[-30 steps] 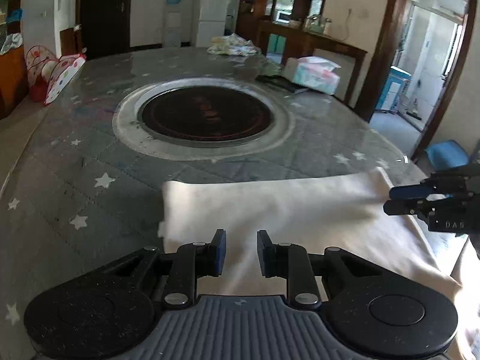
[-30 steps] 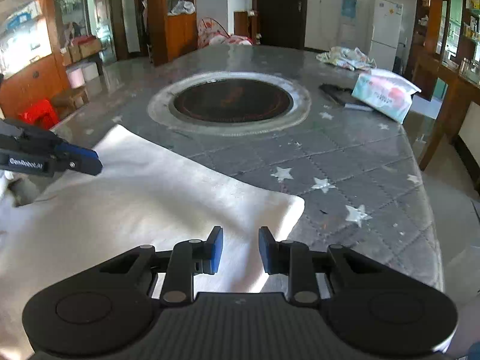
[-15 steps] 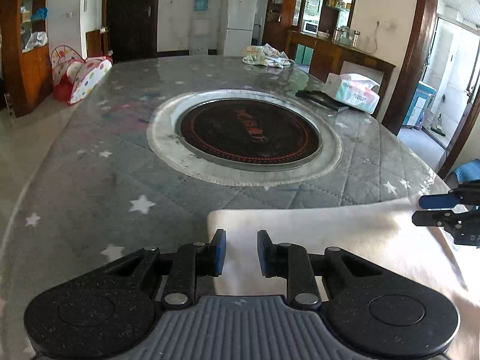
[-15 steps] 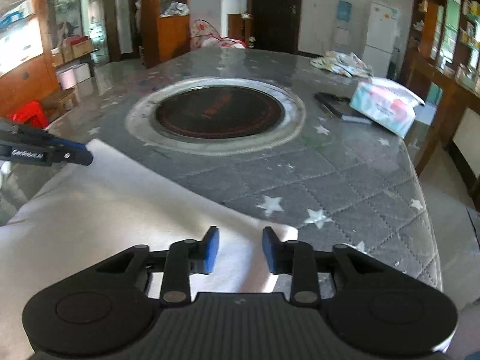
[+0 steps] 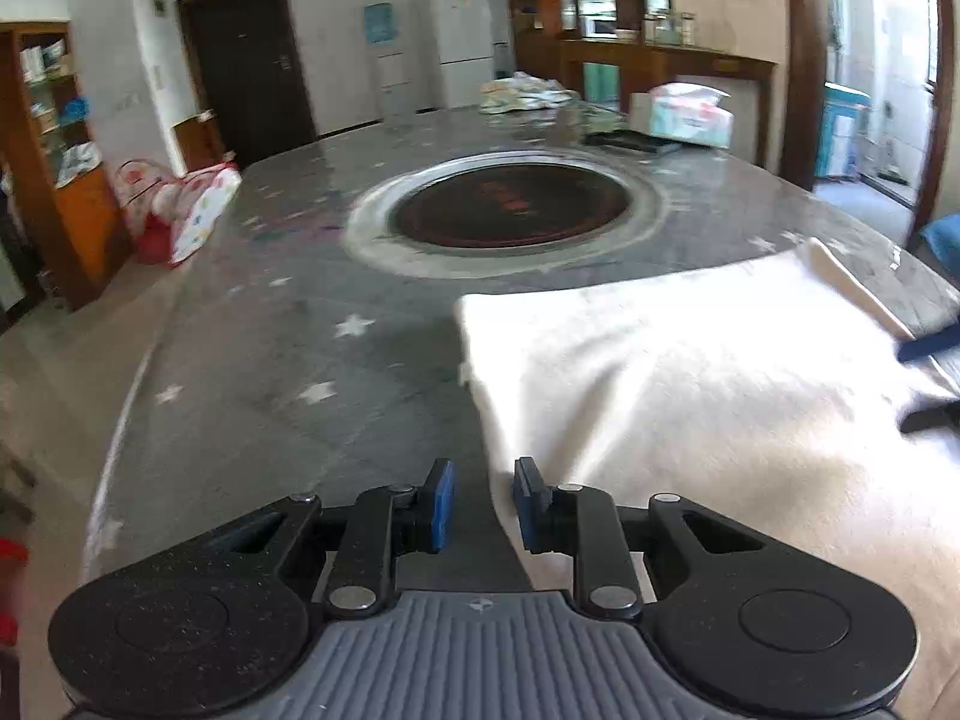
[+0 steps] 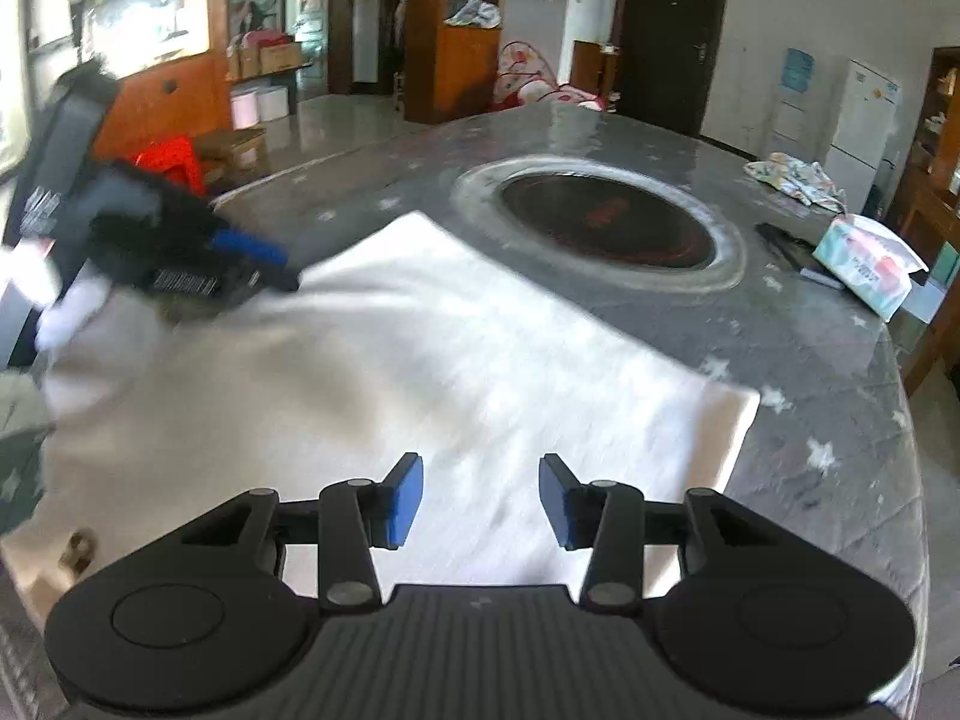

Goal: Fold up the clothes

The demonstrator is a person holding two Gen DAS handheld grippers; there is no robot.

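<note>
**Cream garment lying flat on the table, both grippers over it with nothing held**

From my remote seat I see one pale cream garment (image 6: 420, 360) spread on the grey star-patterned tablecloth (image 5: 270, 372), on the near side of the round dark inset (image 5: 510, 210) at the table's centre. It lies as a broad, mostly smooth rectangle with straight far and side edges. In the left wrist view a narrow strip of the same fabric (image 5: 852, 282) shows along its far right corner, which may be a turned-over layer or a sleeve; I cannot tell which. The near part runs toward the table edge and beyond what I can see.

My left gripper (image 5: 483, 501) sits low over the garment's left edge, its blue pads a modest gap apart, with table and cloth edge visible between them and nothing pinched. My right gripper (image 6: 480, 495) hovers above the right portion of the garment with its fingers spread wider, also empty.

As for progress, I judge the garment is not yet a compact folded stack: it is wide and flat. Those neat edges could mean some folds already lie in it, or simply that it is laid out square. Both readings fit. A crumpled patterned cloth (image 6: 792, 177) lies at the far end, beside a tissue pack (image 6: 864, 264).
</note>
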